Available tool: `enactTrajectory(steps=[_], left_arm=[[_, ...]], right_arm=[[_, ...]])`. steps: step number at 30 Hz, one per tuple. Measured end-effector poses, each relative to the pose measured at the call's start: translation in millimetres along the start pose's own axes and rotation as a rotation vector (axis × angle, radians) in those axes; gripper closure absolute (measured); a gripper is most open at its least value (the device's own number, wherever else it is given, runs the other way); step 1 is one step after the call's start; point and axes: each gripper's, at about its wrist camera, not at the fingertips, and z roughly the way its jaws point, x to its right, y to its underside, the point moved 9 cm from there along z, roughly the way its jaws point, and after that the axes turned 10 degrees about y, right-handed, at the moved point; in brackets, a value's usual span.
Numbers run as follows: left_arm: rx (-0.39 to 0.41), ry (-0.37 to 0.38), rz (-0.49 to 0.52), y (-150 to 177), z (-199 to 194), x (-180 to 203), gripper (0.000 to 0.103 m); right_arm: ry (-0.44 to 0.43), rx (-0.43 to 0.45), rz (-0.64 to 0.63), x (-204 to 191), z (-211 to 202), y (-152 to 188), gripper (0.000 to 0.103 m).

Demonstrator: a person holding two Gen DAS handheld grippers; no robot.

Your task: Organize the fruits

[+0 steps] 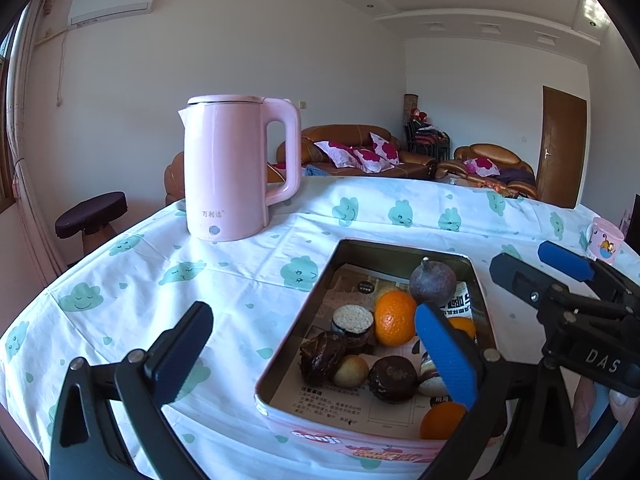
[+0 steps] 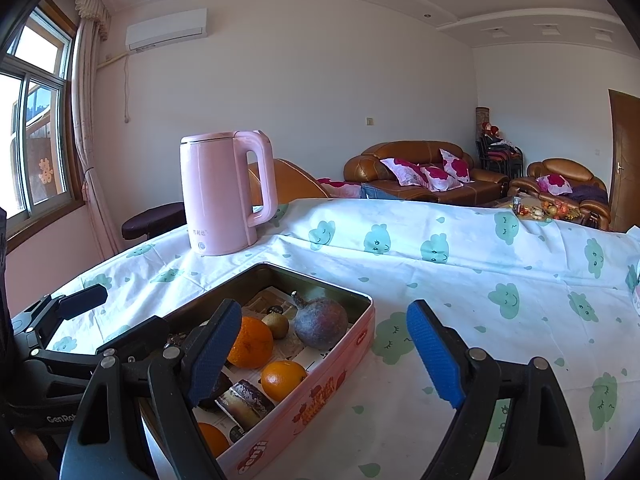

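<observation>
we hold two black grippers with blue finger pads over a table draped in a white cloth printed with green clouds. the left gripper [image 1: 316, 356] is spread wide and grasps nothing, one finger over the cloth, the other over the tin. the right gripper [image 2: 324, 356] is likewise spread and grasps nothing, straddling the tin's near right corner.

the fruits lie in a shallow rectangular pink metal tin [image 2: 320, 388] lined with printed paper: a large orange [image 2: 251, 342], a smaller orange [image 2: 283, 379], a third orange [image 2: 212, 438] by the near wall, a small brownish-green kiwi-like fruit [image 2: 277, 325] and a round dusky purple fruit with a stem [image 2: 321, 322]. dark round pastries [image 1: 392, 378] share the tin. a tall pink electric kettle [image 1: 228, 168] stands beyond it.

all fruit we can see sits in the tin, which fits either fruit gathered there or fruit waiting to be sorted from the pastries; we cannot tell which.

the gripper fingers hide part of the tin's contents, and the pastries beneath them are hard to make out.
</observation>
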Motion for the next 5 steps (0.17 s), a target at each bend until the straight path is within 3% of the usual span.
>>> enactTrajectory(steps=[5], left_arm=[[0.007, 0.002, 0.014, -0.5, -0.5, 2.5, 0.0]], right_arm=[[-0.001, -0.01, 0.01, 4.0, -3.0, 2.2, 0.017]])
